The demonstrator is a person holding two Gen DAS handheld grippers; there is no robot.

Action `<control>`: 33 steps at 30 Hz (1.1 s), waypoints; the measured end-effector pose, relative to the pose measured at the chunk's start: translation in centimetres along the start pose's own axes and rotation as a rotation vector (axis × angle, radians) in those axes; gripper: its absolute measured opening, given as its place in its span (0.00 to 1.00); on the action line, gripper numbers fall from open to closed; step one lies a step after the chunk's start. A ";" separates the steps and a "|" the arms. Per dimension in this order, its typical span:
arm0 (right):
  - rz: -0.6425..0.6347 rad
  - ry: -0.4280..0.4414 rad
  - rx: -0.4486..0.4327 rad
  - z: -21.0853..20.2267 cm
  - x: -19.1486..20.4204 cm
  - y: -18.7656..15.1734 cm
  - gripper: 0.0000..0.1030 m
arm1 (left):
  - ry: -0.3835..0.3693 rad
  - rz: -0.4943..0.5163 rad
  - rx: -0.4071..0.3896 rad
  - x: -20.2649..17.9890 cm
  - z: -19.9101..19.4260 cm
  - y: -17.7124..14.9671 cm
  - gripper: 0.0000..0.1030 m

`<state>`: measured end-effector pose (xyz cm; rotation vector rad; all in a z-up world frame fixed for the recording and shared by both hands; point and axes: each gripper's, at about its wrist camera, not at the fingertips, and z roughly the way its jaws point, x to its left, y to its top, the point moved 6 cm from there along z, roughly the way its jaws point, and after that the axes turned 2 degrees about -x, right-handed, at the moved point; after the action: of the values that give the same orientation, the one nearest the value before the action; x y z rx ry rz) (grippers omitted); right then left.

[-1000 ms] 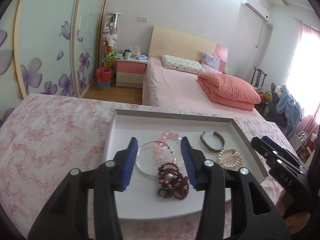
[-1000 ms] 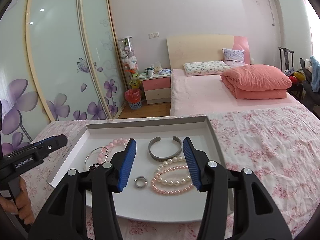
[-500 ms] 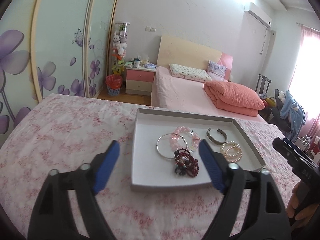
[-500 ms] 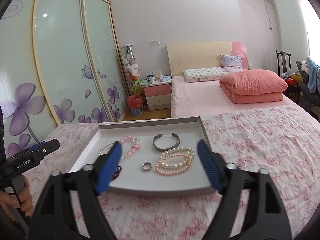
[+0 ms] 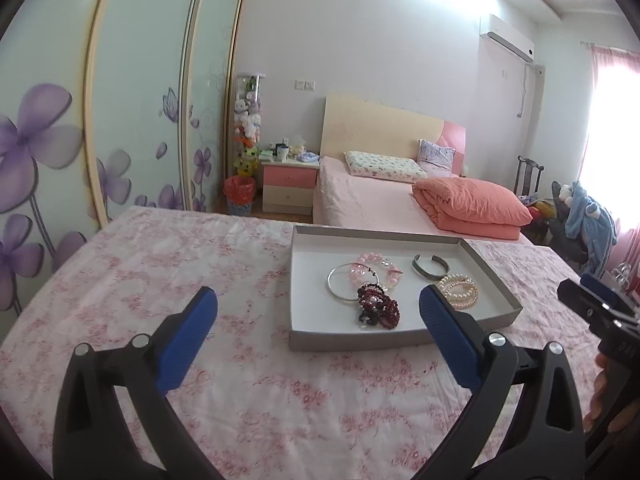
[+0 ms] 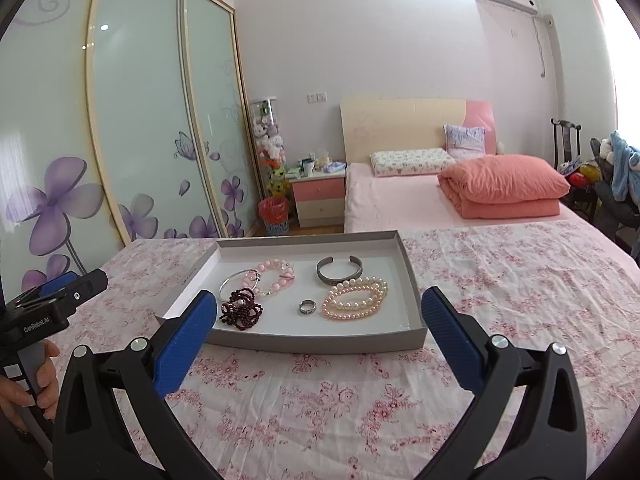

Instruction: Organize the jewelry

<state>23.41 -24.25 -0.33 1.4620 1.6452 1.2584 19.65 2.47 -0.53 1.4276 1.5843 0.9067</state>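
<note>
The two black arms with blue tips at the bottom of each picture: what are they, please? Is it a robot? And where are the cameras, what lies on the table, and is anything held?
There is no robot. A person holds one hand-held gripper in each hand, and a wide-angle camera on each looks forward along its two fingers.

One picture comes from the left hand-held gripper, the other from the right hand-held gripper. Each view also catches the other tool at its edge, with the person's fingers around the handle.

On the flowered cloth stands a shallow white tray. In it lie a thin silver bangle, a pink bead bracelet, dark red beads, a grey cuff, pearl bracelets and a small ring.

Nothing is held: both pairs of jaws are opening, with nothing between them.
</note>
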 end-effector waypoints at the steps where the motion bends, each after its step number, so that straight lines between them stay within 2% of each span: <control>1: -0.005 -0.006 -0.008 -0.4 0.1 0.0 0.98 | 0.003 0.007 -0.009 -0.1 -0.3 0.0 0.96; 12: -0.022 0.000 -0.020 -2.9 1.4 -1.2 0.98 | 0.020 0.059 -0.076 -1.2 -3.5 -1.6 0.96; 19: -0.051 -0.023 -0.029 -3.9 2.0 -2.3 0.98 | 0.013 0.051 -0.078 -1.2 -4.4 -2.6 0.96; 33: -0.011 -0.028 -0.007 -4.3 1.3 -3.8 0.98 | -0.008 0.041 -0.058 -1.4 -4.9 -4.6 0.96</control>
<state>17.80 -23.88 -2.04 1.4573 1.6267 1.2311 13.28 0.56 -2.49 1.4258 1.5155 0.9617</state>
